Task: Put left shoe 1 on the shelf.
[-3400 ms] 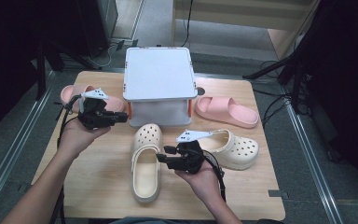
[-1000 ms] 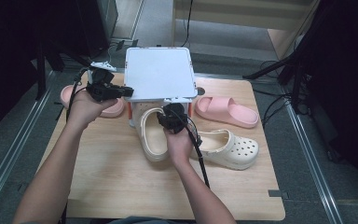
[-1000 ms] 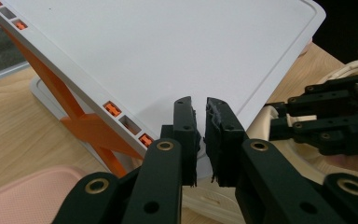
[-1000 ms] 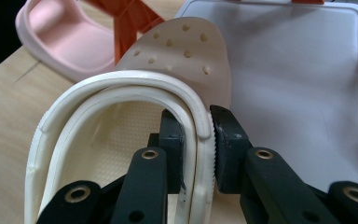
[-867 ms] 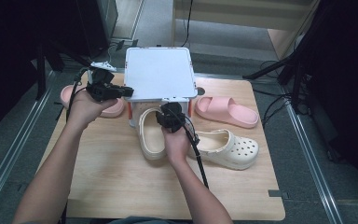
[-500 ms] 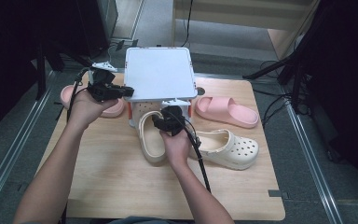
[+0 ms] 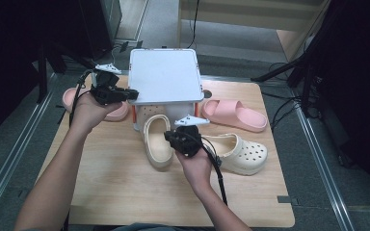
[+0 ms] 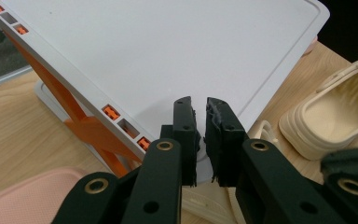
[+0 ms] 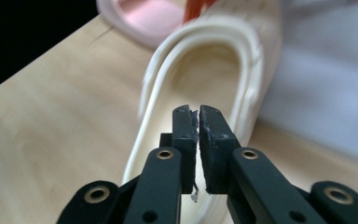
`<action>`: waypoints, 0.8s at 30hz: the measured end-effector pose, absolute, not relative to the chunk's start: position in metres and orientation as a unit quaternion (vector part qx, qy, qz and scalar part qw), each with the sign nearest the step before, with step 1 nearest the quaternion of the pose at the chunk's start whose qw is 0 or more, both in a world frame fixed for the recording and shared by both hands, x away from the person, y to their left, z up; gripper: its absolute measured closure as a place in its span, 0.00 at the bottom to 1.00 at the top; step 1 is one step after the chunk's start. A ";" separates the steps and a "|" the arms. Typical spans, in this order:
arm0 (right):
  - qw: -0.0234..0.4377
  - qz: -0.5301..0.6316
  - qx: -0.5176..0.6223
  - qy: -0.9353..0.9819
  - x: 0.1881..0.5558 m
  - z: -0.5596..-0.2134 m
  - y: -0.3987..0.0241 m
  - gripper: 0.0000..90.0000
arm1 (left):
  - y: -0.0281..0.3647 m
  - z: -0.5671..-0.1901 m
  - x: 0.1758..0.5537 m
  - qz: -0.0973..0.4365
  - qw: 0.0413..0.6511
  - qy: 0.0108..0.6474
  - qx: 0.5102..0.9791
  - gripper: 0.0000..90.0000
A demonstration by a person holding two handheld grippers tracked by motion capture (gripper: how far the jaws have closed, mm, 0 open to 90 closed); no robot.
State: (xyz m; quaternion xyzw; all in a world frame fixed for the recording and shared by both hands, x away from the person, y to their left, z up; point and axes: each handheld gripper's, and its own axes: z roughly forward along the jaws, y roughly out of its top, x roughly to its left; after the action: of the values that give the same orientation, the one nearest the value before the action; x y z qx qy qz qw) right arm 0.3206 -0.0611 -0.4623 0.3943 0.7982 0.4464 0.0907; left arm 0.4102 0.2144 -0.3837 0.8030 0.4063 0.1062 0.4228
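Hovering over the cream clog, right gripper has just closed empty.

A cream clog lies upright with its toe tucked under the white rack; its twin lies right of the rack.

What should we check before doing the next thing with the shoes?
1. Right hand-held gripper is free: ok. Its jaws have just been closing, with nothing between them.
2. First cream clog is fully under the white rack: not ok. The toe is under, the heel sticks out.
3. Second cream clog is easy to reach: ok. It lies in the open beside the right hand.
4. Left hand-held gripper is gripping the rack: cannot tell.
5. Pink slide is out of the way: ok. It lies to the right of the rack.
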 end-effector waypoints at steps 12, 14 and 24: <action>0.049 0.412 0.362 0.835 0.272 -0.494 -0.065 1.00 | 0.214 -0.383 0.410 0.106 0.422 0.407 0.803 0.90; 0.043 0.391 0.357 0.847 0.268 -0.507 -0.061 1.00 | 0.214 -0.383 0.410 0.107 0.421 0.407 0.804 0.90; 0.060 0.362 0.346 0.863 0.280 -0.519 -0.048 1.00 | 0.215 -0.383 0.411 0.097 0.426 0.411 0.800 0.87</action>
State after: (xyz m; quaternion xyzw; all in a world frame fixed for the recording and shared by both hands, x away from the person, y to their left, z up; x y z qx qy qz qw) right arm 0.2803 -0.0480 -0.5192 0.3465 0.8633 0.3622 0.0596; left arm 0.4112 0.2149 -0.3833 0.8003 0.4110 0.0966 0.4258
